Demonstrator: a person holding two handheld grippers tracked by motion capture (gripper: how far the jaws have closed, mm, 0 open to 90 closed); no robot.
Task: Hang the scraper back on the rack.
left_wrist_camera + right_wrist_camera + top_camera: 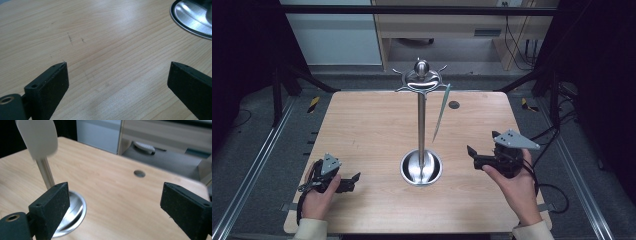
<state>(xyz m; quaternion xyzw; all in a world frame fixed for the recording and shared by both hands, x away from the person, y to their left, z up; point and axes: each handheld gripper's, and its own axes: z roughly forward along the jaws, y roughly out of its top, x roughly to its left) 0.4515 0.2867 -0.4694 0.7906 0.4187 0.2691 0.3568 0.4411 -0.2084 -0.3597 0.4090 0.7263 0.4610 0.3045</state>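
A polished metal stand rises from a round base (421,170) at the table's middle, its pole (421,120) topped by a ring of hooks (421,79). A slim pale utensil (440,114) hangs from one hook, right of the pole. My left gripper (354,180) rests low near the front left, open and empty, pointing at the base. My right gripper (472,156) hovers right of the base, open and empty. In the left gripper view, the gripper (117,67) frames bare wood with the base (192,17) at top right. The right gripper (115,186) sees the base (72,216), the pole (46,173) and the utensil's blurred blade (37,137).
The wooden table (362,125) has a small round hole (454,105) near its back right. Dark frame posts and cables flank both sides of the table. A cabinet and shelving stand behind the far edge.
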